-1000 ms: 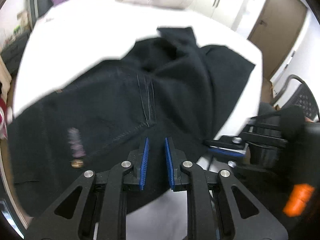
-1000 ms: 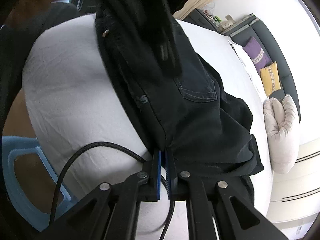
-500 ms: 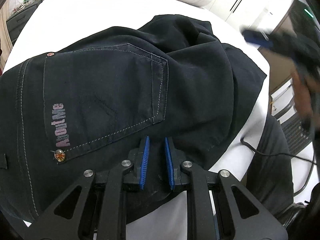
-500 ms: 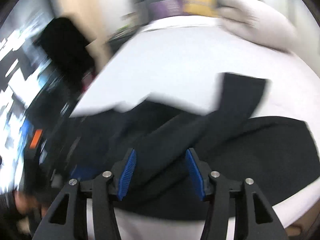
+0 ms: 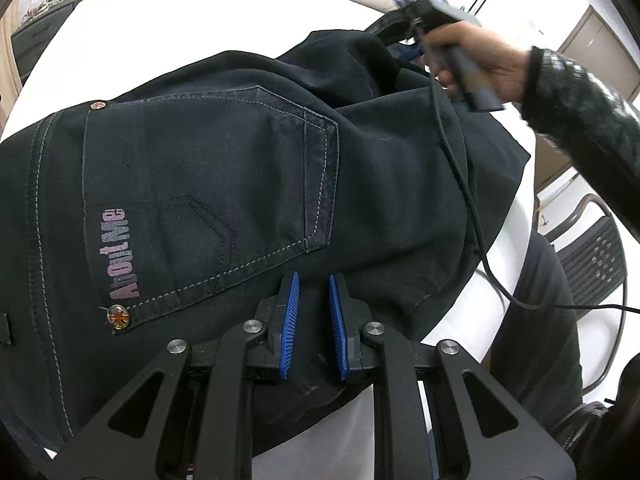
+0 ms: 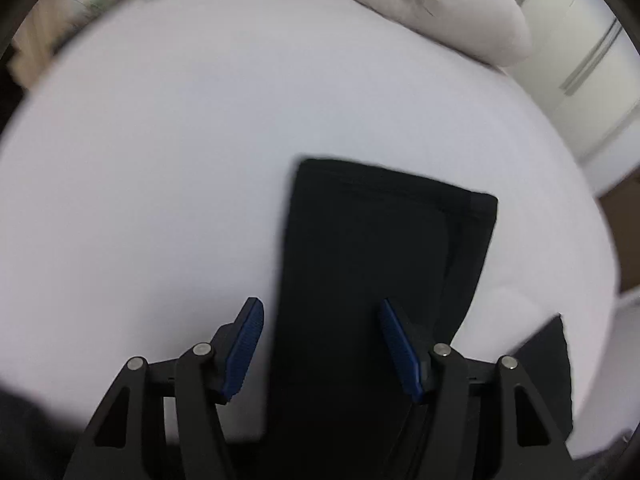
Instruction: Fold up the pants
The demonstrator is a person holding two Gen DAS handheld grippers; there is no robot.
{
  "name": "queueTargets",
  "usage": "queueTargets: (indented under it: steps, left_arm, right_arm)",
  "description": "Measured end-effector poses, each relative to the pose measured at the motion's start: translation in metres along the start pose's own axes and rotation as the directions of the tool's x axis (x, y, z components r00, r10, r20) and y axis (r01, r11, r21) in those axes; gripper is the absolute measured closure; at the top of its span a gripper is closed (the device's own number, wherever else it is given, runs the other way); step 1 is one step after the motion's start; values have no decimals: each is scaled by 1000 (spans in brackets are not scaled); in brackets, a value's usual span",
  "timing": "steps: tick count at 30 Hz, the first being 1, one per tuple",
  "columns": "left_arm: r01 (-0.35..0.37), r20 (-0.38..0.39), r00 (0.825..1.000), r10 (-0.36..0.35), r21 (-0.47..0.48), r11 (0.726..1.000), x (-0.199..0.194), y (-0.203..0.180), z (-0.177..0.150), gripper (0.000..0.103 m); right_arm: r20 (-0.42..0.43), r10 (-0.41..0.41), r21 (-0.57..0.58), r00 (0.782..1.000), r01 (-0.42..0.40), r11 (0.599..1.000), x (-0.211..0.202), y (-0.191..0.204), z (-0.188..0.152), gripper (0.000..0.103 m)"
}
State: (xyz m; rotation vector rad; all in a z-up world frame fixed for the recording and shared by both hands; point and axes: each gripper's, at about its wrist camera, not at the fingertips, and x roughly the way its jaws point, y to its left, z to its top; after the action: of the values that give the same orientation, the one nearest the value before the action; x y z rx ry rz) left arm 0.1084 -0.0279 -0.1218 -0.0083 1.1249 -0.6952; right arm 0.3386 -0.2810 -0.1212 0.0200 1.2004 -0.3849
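left gripper (image 5: 313,322): fingers still clenched on pants (image 5: 224,168) edge, pocket ahead | right gripper (image 6: 322,350): fingers released wide, now straddling pant leg (image 6: 372,248) over bed (image 6: 160,160)

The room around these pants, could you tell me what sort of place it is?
Probably a bedroom at home. The pants lie on a wide white bed, with a rolled cream duvet at its far edge and tall white wardrobe doors behind it.
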Motion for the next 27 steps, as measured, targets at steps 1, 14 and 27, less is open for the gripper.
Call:
queueTargets:
  steps: [1, 14, 27]
  left_arm:
    - [5, 1, 1000, -5, -3, 1000, -1, 2, 0, 87]
    - [-7, 11, 1000, 7, -4, 1000, -4, -1, 0, 87]
    - [-19, 1, 1000, 20, -102, 995, -5, 4, 3, 87]
  right_arm:
    - [8, 13, 36, 1000, -13, 999, 4, -5, 1, 39]
    - [299, 310, 218, 903, -381, 898, -85, -141, -2, 97]
    - [450, 357, 694, 819, -572, 437, -45, -347, -255, 97]
